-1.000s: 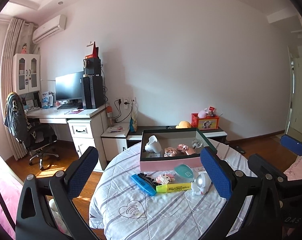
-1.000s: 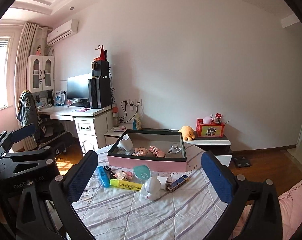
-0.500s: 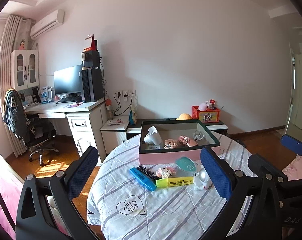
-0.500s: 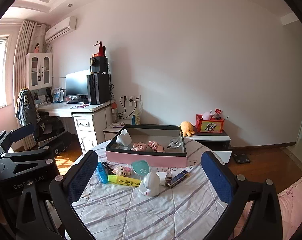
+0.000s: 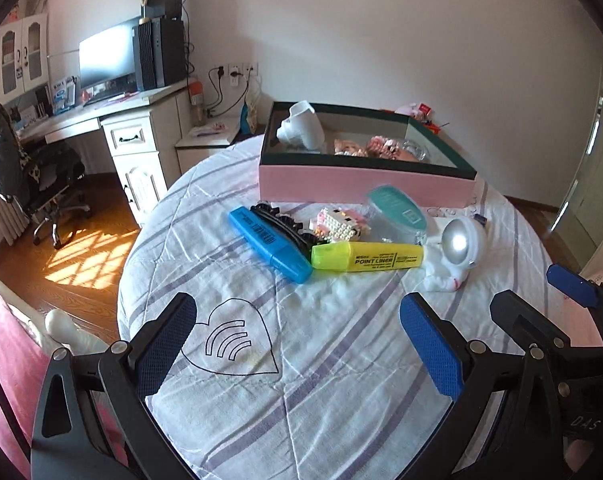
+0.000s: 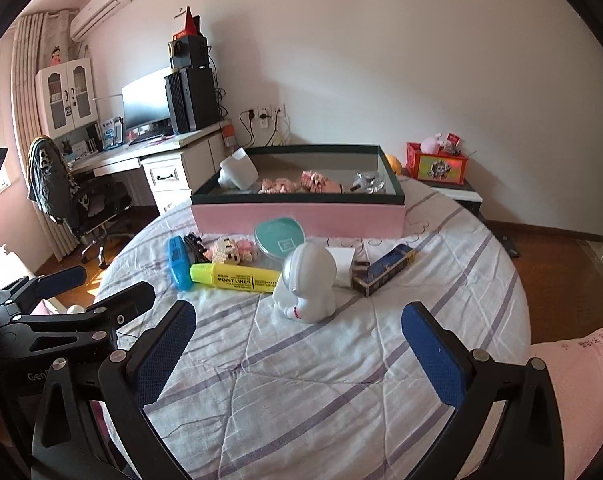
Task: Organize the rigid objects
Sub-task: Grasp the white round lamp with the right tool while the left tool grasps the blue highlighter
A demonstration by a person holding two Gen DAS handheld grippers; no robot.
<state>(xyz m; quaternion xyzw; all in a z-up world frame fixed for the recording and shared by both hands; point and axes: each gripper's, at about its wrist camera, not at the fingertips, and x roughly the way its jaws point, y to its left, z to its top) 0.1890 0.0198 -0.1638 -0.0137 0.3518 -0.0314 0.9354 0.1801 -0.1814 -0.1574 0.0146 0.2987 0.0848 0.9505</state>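
While both views show the yellow highlighter (image 5: 367, 257), only the right's shows the navy box (image 6: 384, 269).

We are in a home bedroom that doubles as a study. We see a desk (image 6: 141, 154) with a monitor (image 6: 145, 100) and PC tower (image 6: 191, 98), an office chair (image 6: 85, 200), a curtain (image 6: 25, 92), a wall air conditioner (image 6: 101, 8), wood floor (image 5: 81, 240), pink bedding (image 6: 573, 364), and toys on a low cabinet (image 6: 457, 190).
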